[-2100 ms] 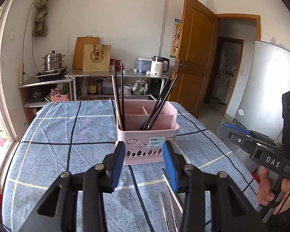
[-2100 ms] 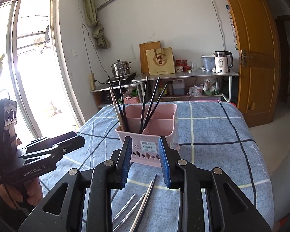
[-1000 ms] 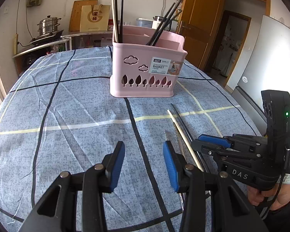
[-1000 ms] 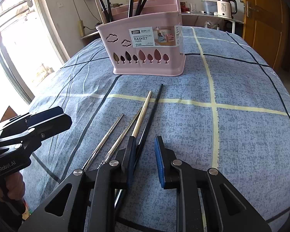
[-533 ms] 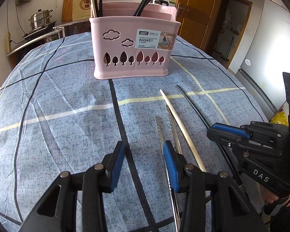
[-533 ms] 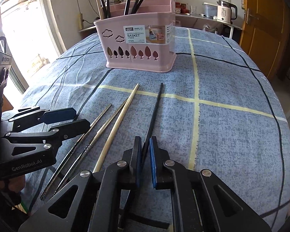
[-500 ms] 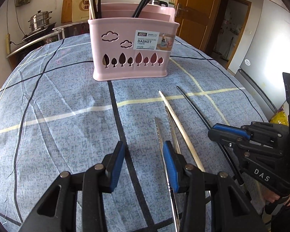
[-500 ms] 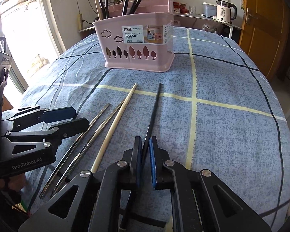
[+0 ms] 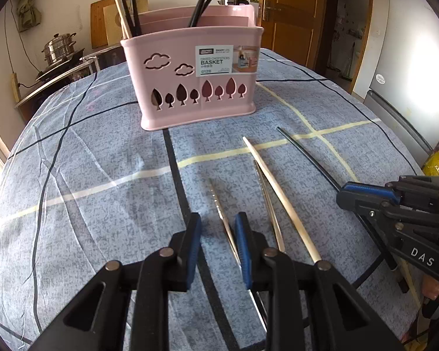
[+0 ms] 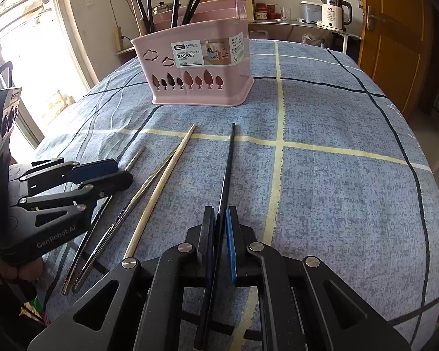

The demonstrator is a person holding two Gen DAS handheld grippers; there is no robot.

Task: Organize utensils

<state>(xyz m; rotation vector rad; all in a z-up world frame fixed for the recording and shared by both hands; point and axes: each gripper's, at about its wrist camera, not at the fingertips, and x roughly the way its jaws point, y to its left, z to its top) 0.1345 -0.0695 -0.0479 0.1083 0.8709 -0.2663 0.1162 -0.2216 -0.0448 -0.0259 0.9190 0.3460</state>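
Observation:
A pink utensil basket (image 9: 196, 79) holding several upright chopsticks stands on the blue checked tablecloth; it also shows in the right wrist view (image 10: 199, 67). Two metal chopsticks (image 9: 222, 216), a pale wooden chopstick (image 9: 278, 193) and a black chopstick (image 9: 304, 155) lie in front of it. My right gripper (image 10: 219, 222) is shut on the black chopstick (image 10: 226, 172), which lies flat on the cloth. My left gripper (image 9: 218, 228) is open low over the cloth, its right finger beside the left metal chopstick (image 10: 133, 161).
The tablecloth (image 10: 336, 175) drops off at the right and near edges. A shelf with a kettle (image 10: 335, 13) and jars stands behind. A wooden door (image 10: 395, 38) is at the right, a window (image 10: 23, 58) at the left.
Both grippers came down from in front of the basket to the chopsticks on the cloth. The right gripper closed on the black chopstick. The left gripper's opening narrowed beside the metal chopstick.

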